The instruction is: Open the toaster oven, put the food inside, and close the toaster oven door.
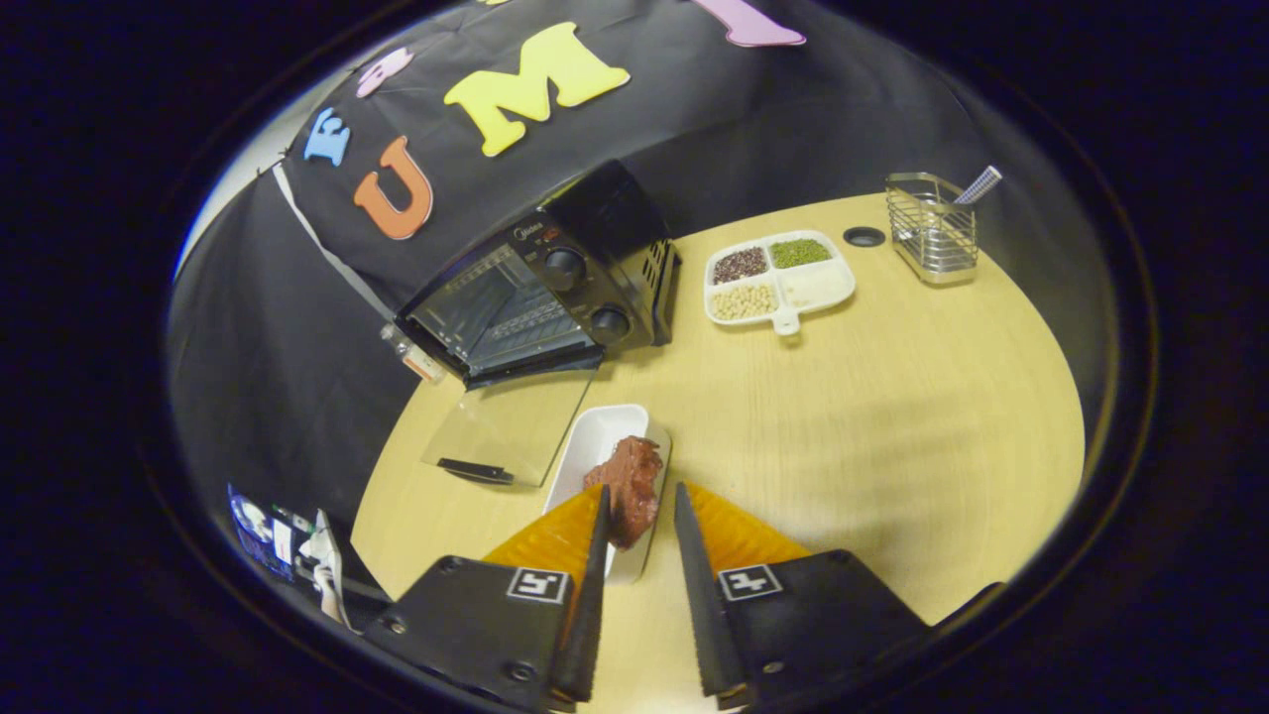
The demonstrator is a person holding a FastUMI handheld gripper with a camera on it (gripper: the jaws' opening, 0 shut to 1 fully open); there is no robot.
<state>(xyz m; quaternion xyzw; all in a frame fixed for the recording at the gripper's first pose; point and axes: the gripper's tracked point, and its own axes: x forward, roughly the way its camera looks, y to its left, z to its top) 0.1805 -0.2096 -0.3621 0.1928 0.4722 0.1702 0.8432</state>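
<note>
The tool stood with fingers apart around the meat on its white tray, near the desk's front edge; the toaster oven's glass door lay open.

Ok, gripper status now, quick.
Gripper: open, fingers apart on either side of the piece of meat in the white dish; whether either finger touches it cannot be told.

You are working in a staged booth set up like a kitchen; black cloth walls in a round wooden table; a toaster oven, divided dish and wire caddy furnish it.
</note>
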